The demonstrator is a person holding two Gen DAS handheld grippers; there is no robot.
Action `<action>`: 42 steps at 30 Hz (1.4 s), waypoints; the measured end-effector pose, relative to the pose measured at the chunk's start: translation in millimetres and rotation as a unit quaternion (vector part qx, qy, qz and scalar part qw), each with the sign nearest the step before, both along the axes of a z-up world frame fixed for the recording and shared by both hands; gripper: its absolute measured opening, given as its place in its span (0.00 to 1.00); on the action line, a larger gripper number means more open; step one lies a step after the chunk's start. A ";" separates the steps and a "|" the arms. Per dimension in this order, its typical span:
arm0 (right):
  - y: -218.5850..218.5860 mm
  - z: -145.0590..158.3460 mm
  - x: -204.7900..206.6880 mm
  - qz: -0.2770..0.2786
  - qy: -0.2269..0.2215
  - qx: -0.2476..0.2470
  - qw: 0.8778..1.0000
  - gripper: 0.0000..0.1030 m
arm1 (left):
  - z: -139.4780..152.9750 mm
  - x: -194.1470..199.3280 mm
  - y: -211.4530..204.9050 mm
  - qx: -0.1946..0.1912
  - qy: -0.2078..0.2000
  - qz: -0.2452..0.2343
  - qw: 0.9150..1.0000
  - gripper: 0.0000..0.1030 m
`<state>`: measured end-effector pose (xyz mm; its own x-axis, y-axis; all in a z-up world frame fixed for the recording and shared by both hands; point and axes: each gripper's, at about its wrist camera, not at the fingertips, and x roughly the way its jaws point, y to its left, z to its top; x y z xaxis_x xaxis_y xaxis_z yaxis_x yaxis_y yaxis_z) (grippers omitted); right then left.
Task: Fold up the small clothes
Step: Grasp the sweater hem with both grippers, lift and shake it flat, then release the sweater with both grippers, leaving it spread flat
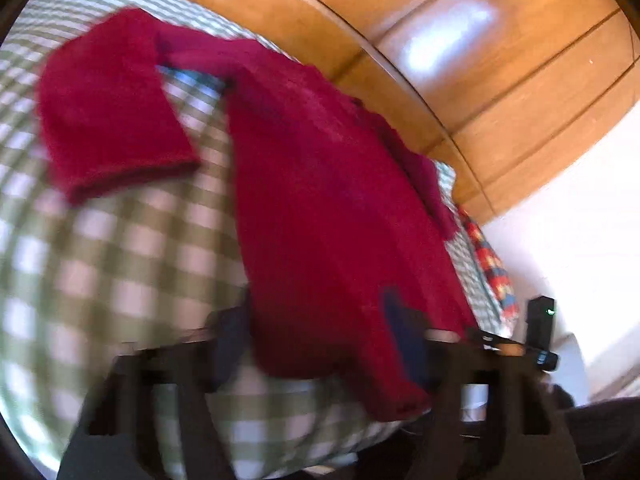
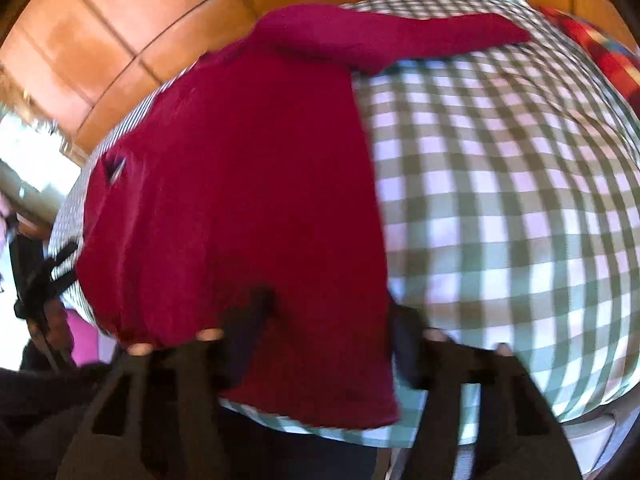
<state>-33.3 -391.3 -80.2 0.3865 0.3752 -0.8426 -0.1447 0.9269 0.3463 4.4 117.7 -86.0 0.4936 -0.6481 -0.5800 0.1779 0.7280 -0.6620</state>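
Straddles sweater (image 1: 320,200) hem with left tongs (image 1: 318,344) and right tongs (image 2: 332,332), spaced for an even lift; cannot tell whether clamped; blurred.

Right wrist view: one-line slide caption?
Right gripper fingers straddle the near hem of a red sweater spread on a green-checked cloth, one sleeve stretched away.
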 end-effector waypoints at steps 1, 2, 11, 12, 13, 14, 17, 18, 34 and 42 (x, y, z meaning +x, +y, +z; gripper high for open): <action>4.1 3.2 0.6 0.007 -0.004 -0.005 1.000 0.17 | 2.6 3.2 -9.3 0.019 0.000 -0.013 1.000 0.17; 7.3 9.5 -0.5 0.016 -0.014 -0.007 1.000 0.13 | 9.0 4.6 -14.1 0.038 -0.006 -0.019 0.999 0.14; 14.9 90.8 -24.4 0.070 -0.100 0.071 0.990 0.11 | 118.9 -4.2 38.0 0.055 -0.004 -0.017 0.998 0.08; 16.5 86.2 -31.0 0.074 -0.095 0.062 0.991 0.11 | 120.4 -7.5 44.9 0.054 0.004 -0.017 0.998 0.08; 18.1 74.9 -32.3 0.077 -0.077 0.048 0.993 0.11 | 117.7 -9.6 49.3 0.068 0.014 -0.012 0.998 0.08; 19.2 65.0 -35.6 0.085 -0.062 0.046 0.993 0.12 | 109.3 -10.8 55.0 0.096 0.024 0.000 0.995 0.08; 23.5 34.1 -37.7 0.097 -0.017 0.019 0.995 0.25 | 72.8 -12.9 64.7 0.130 0.074 0.034 0.988 0.15; 20.6 27.4 -36.0 0.087 -0.008 0.013 0.996 0.33 | 66.4 -14.3 63.9 0.137 0.077 0.043 0.987 0.15; -133.3 37.1 114.0 -0.240 -0.033 0.025 0.970 0.46 | 26.9 33.7 -98.2 0.217 -0.023 -0.062 0.974 0.28; -187.5 0.4 204.2 -0.341 -0.001 0.052 0.939 0.46 | 9.5 45.4 -102.7 0.217 -0.011 -0.076 0.973 0.28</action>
